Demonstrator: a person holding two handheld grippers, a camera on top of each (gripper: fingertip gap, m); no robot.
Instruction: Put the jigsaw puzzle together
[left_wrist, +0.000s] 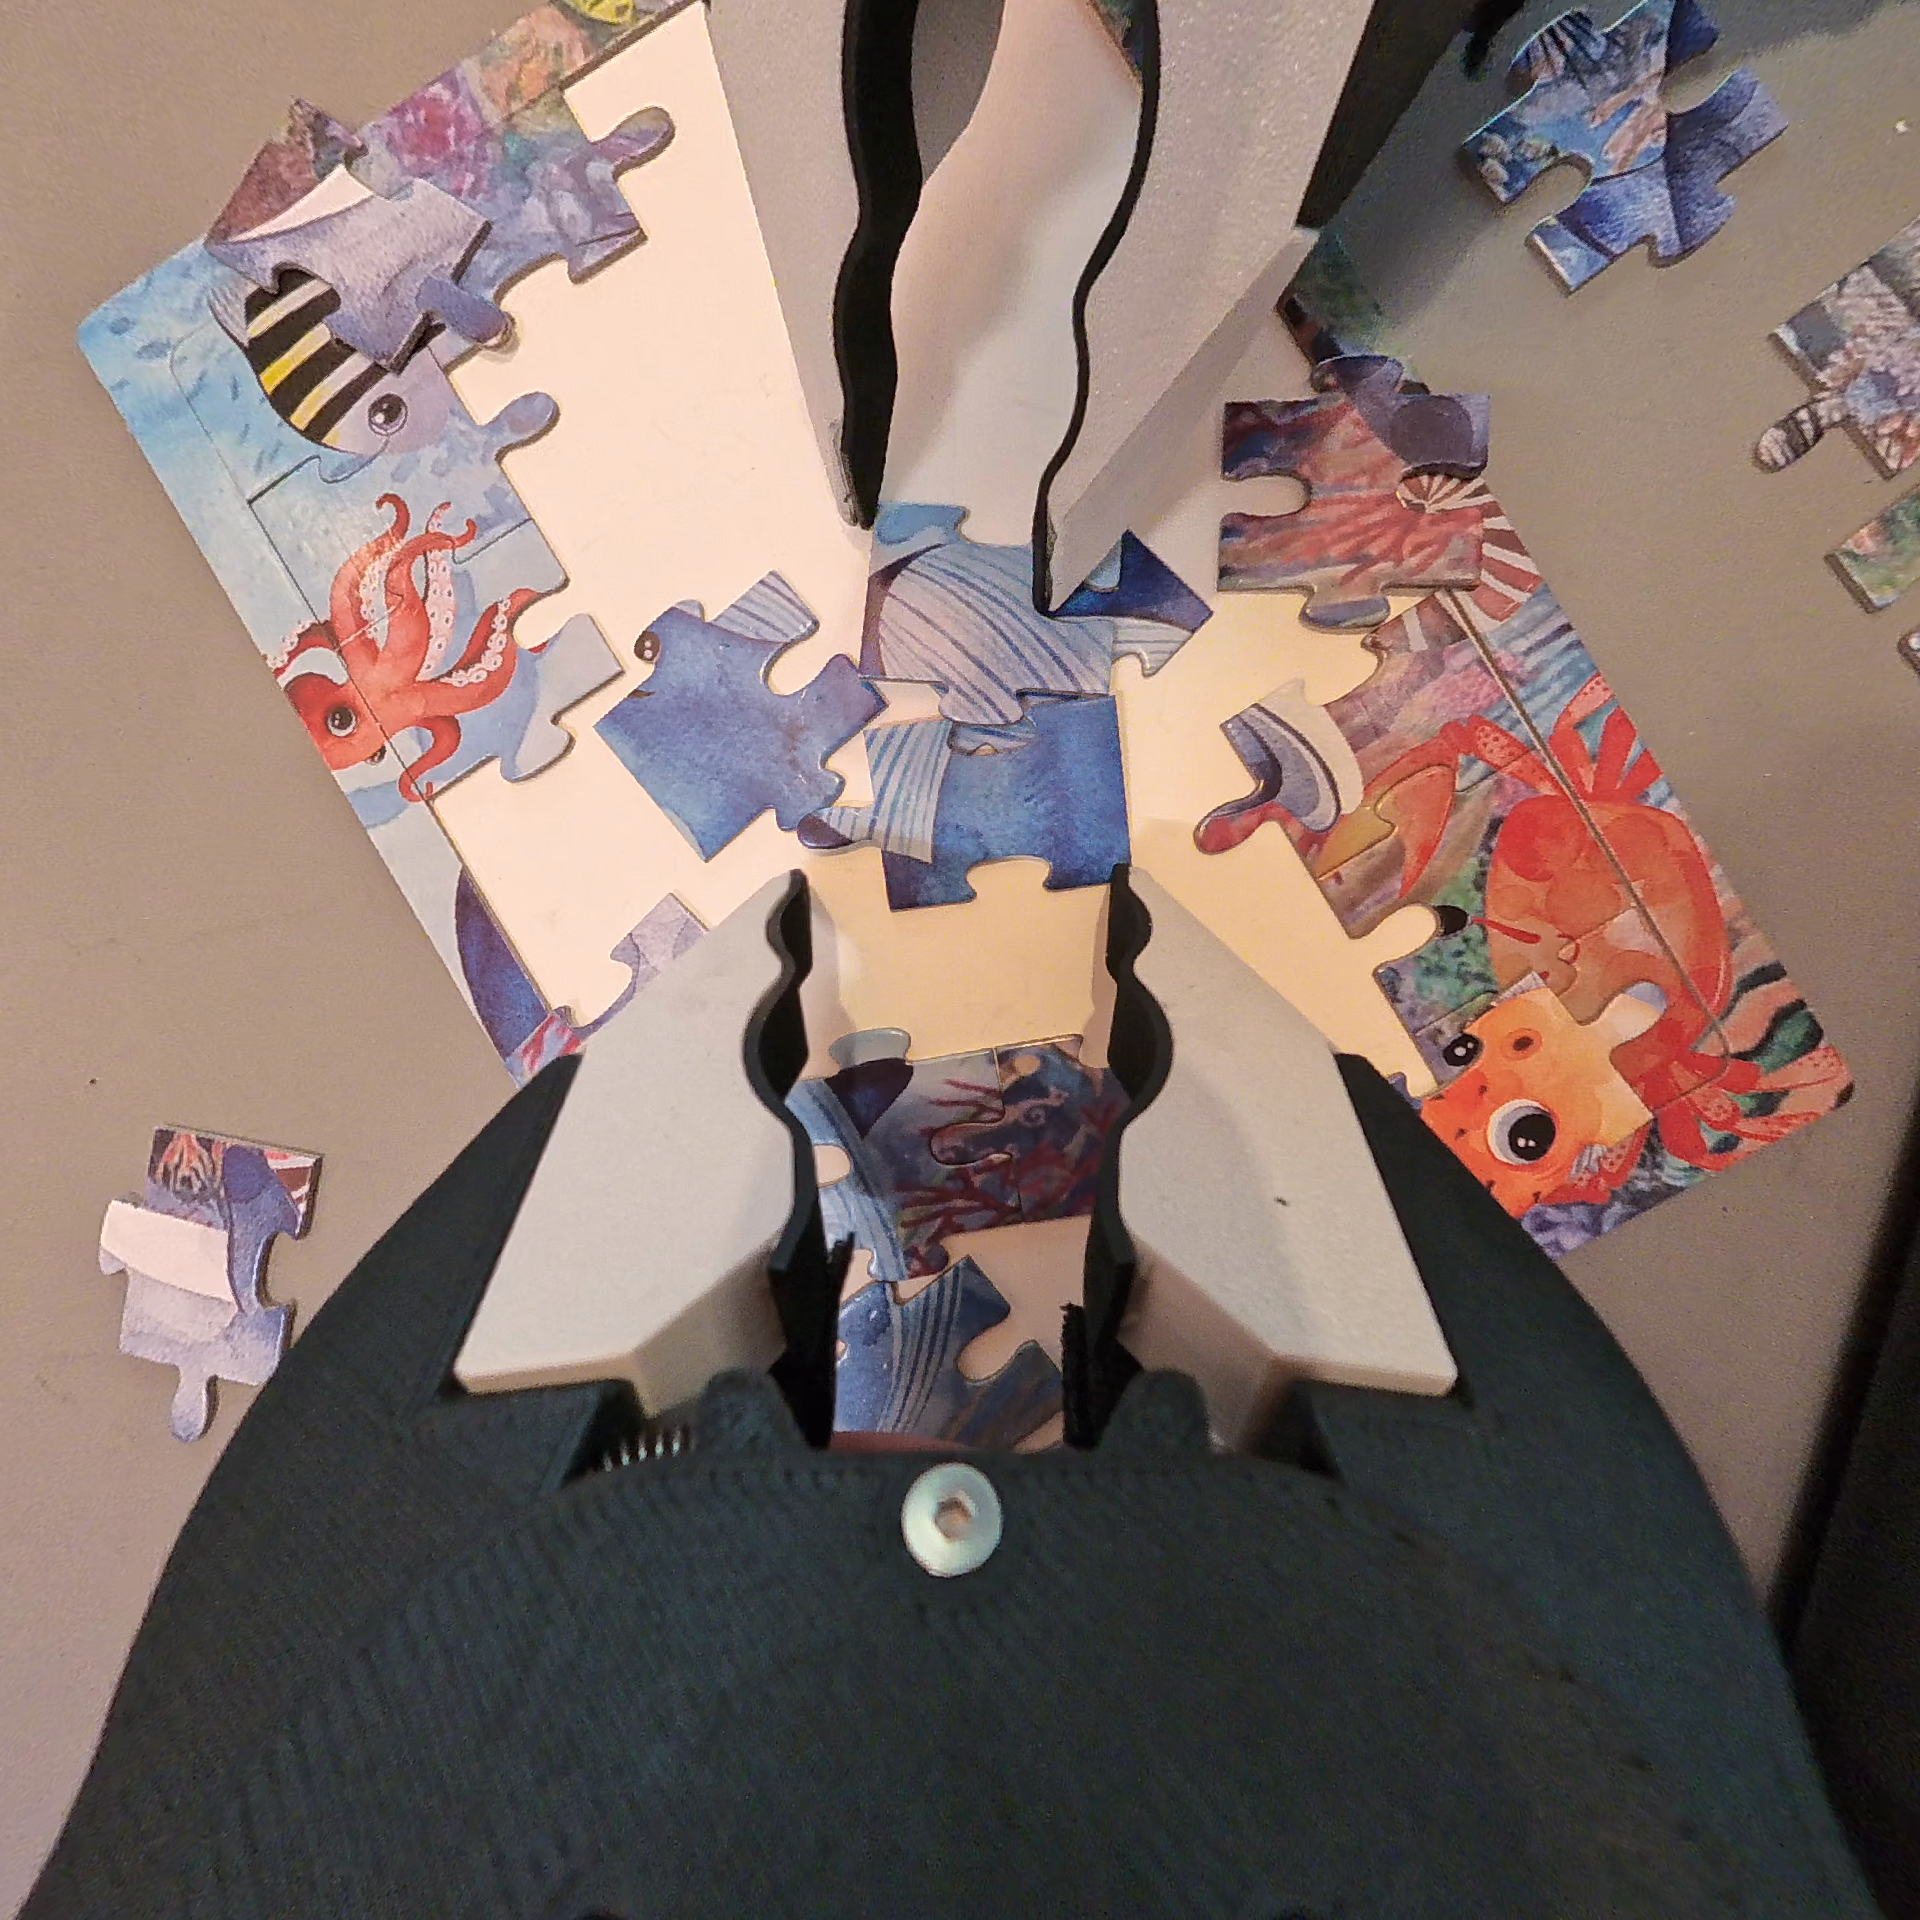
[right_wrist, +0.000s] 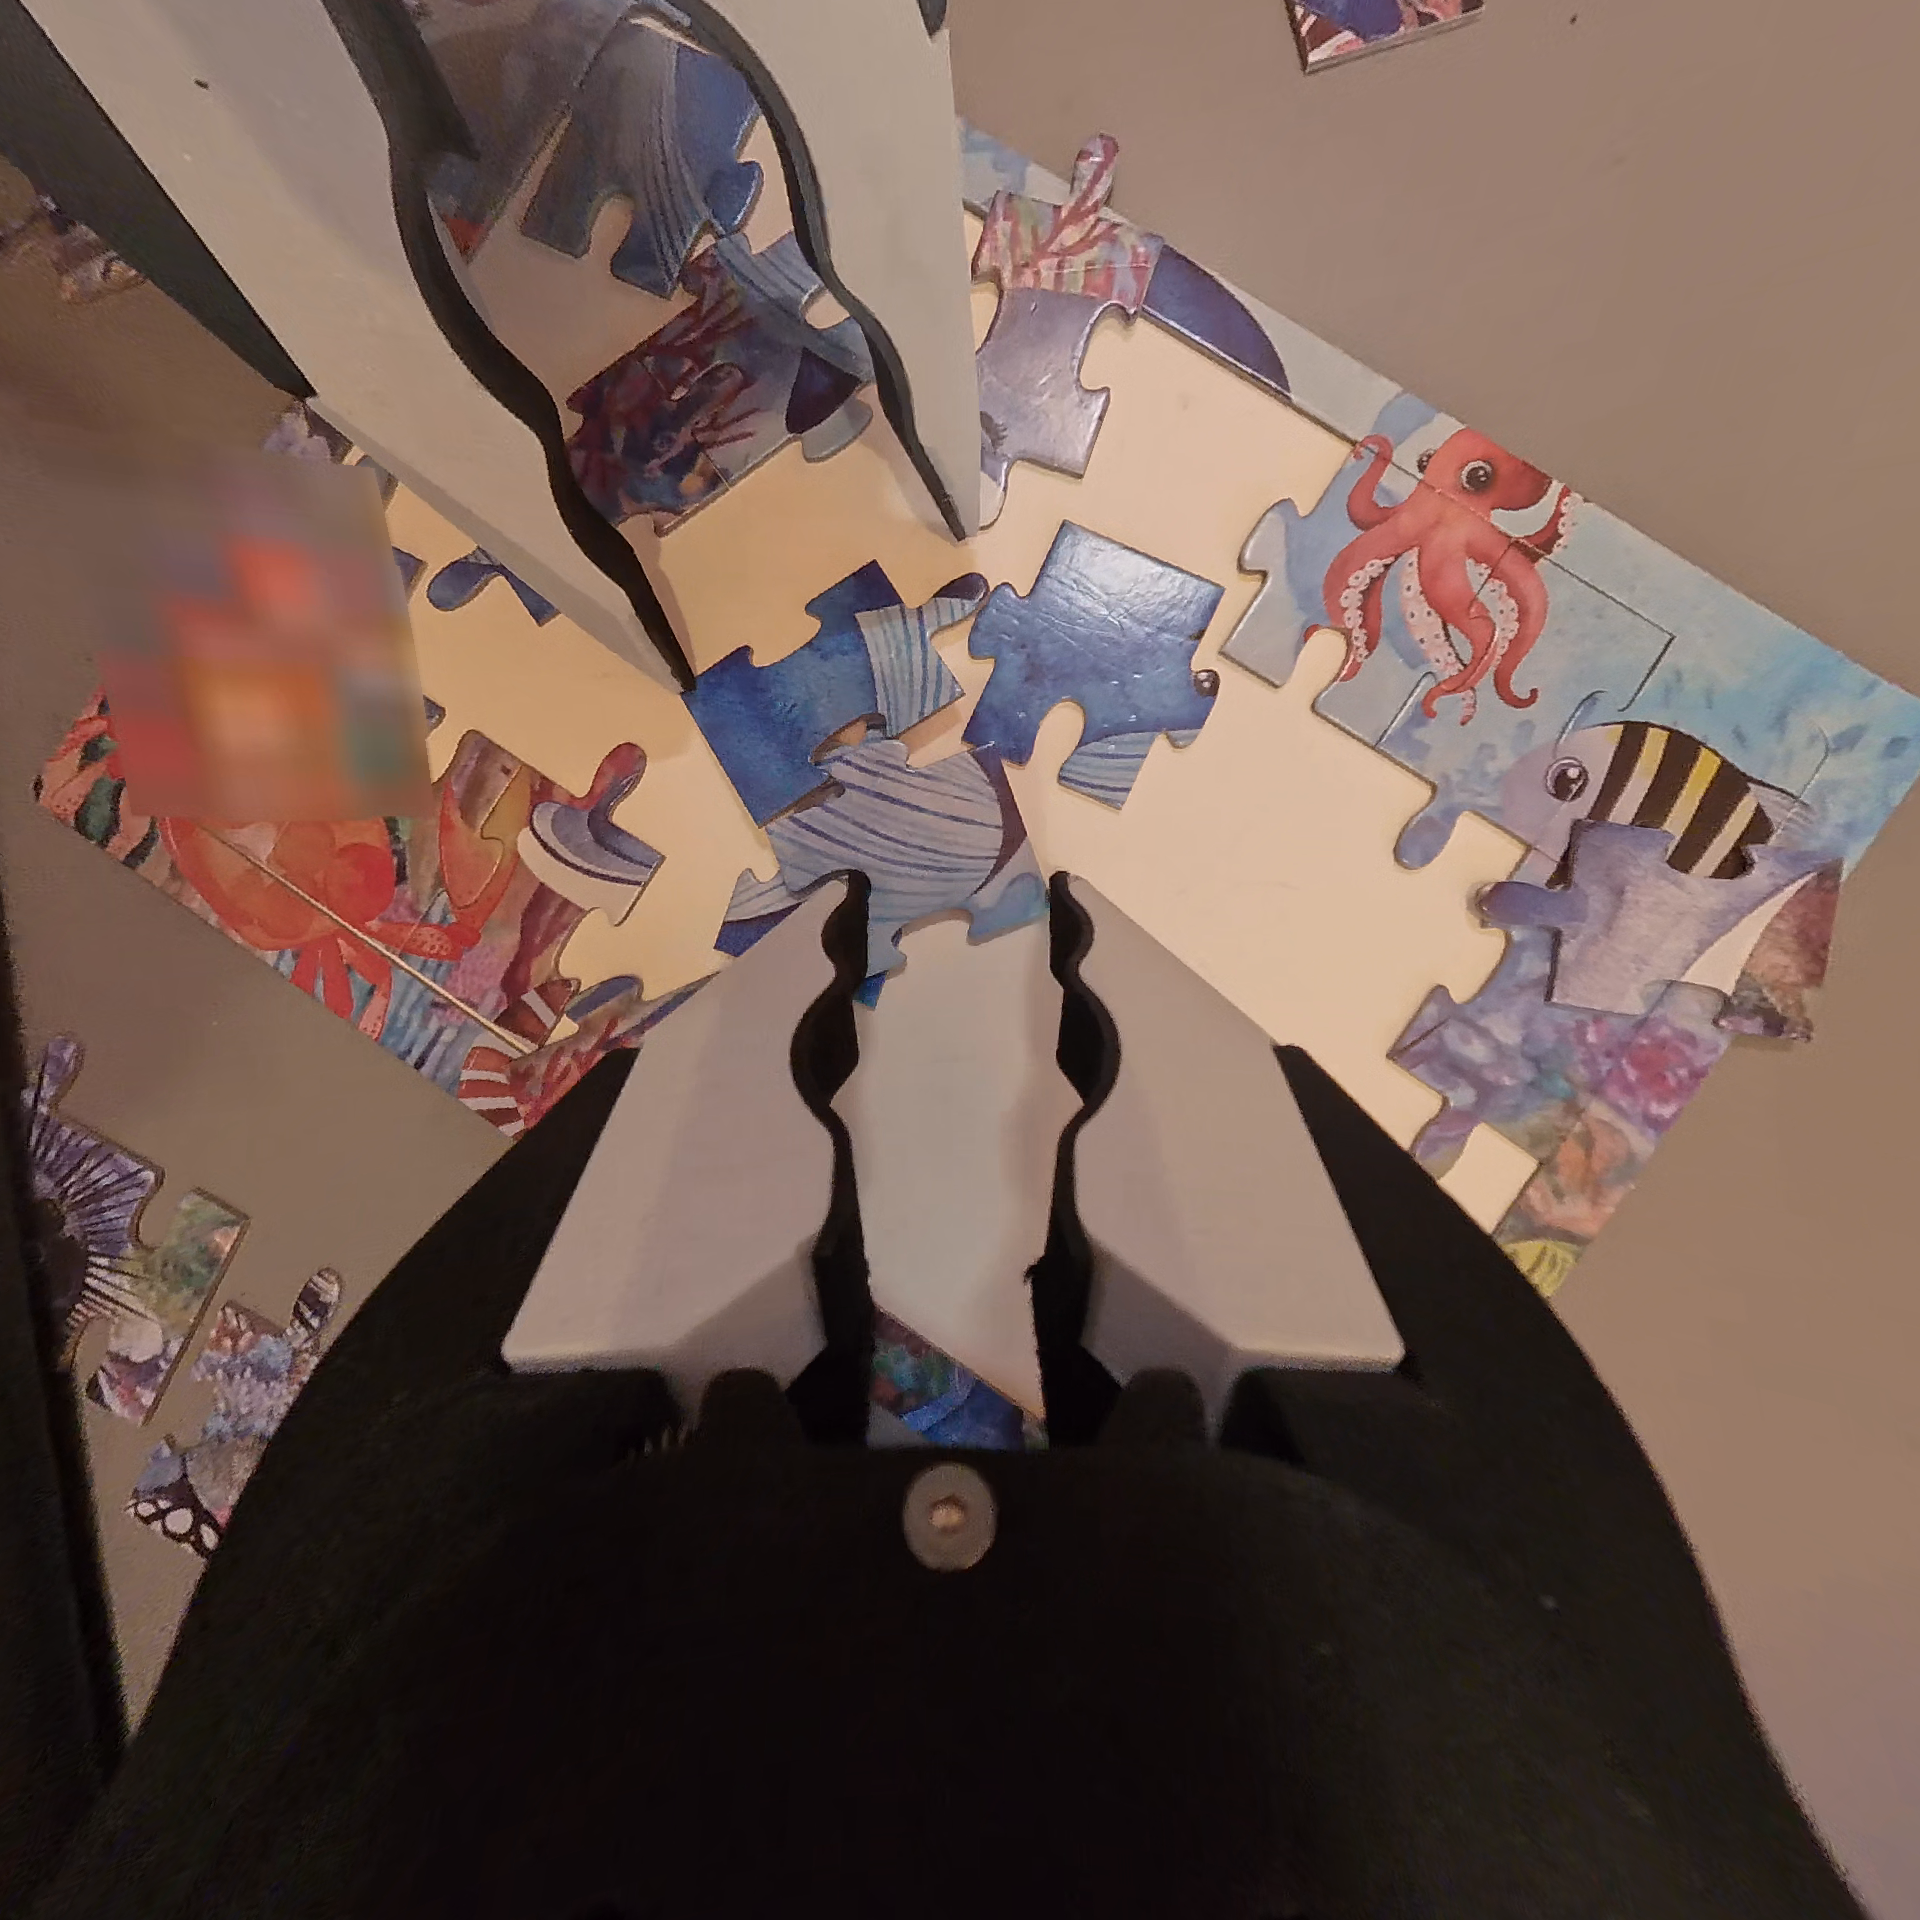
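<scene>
Your jigsaw puzzle (left_wrist: 665, 436) lies part-built on the tabletop (left_wrist: 125, 935); no writing is legible. Both the left gripper (left_wrist: 961, 883) and the right gripper (right_wrist: 961, 883) hover with jaws spread, empty, over loose blue whale pieces (left_wrist: 997, 727) at centre. A mosaic patch hides part of the crab section.

Warm, dim indoor light; glare on the glossy dark-blue jigsaw piece (right_wrist: 1101, 665). Wide-angle bending at edges. Near pale grey fingers (right_wrist: 727, 1174) look soft.
</scene>
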